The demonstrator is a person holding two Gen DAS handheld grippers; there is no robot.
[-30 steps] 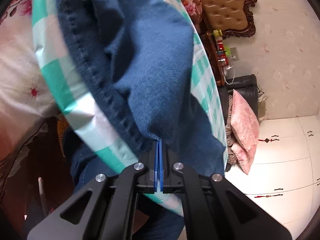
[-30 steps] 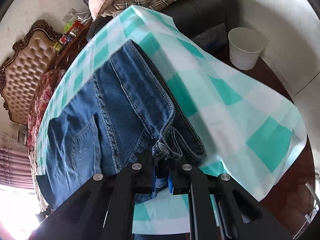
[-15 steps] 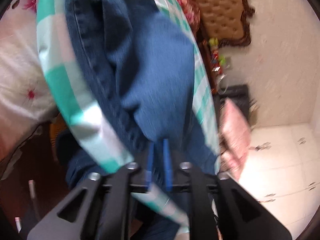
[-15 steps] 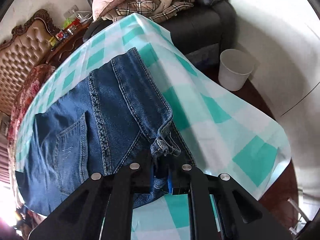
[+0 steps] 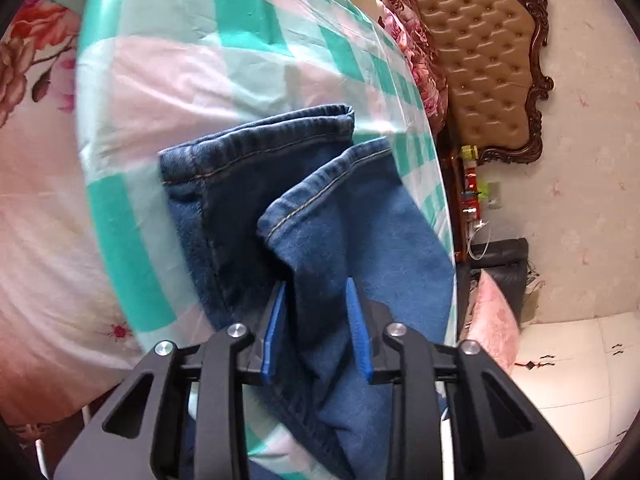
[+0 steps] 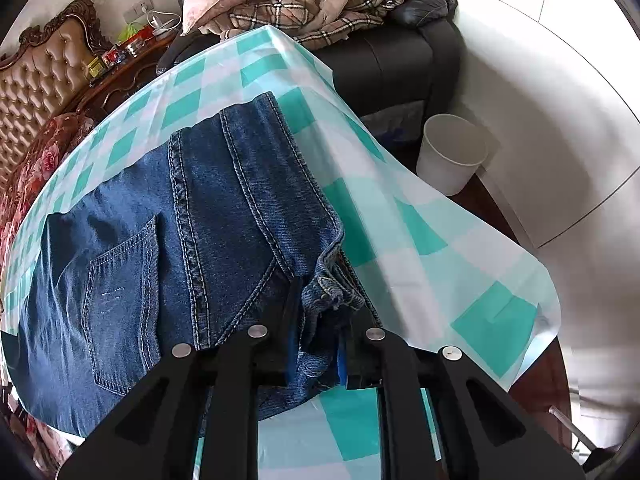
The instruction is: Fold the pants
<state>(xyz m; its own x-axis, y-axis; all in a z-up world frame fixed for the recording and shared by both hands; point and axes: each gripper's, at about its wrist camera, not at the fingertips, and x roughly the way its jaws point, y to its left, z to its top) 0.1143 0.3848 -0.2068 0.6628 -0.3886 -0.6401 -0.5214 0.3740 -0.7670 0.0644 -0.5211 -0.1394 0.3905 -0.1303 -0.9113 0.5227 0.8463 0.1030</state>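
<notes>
The jeans (image 6: 168, 248) lie spread on the checked tablecloth (image 6: 420, 216) over the tabletop. The right claw (image 6: 316, 344) pinches their waistband at the near edge. The left claw (image 5: 316, 320) is closing, its blue pads (image 5: 274, 332) straddling a leg fold near the hems.

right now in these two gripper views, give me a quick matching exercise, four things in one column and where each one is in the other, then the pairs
Things:
1. jeans
2. white bin
3. plaid blanket
4. right gripper

Places or states:
A. piled on the dark sofa behind the table
B. spread on the teal checked tablecloth
C. clamped on the bunched waistband corner of the denim
D. standing on the floor beside the table

Pairs: 1-B, 2-D, 3-A, 4-C
</notes>
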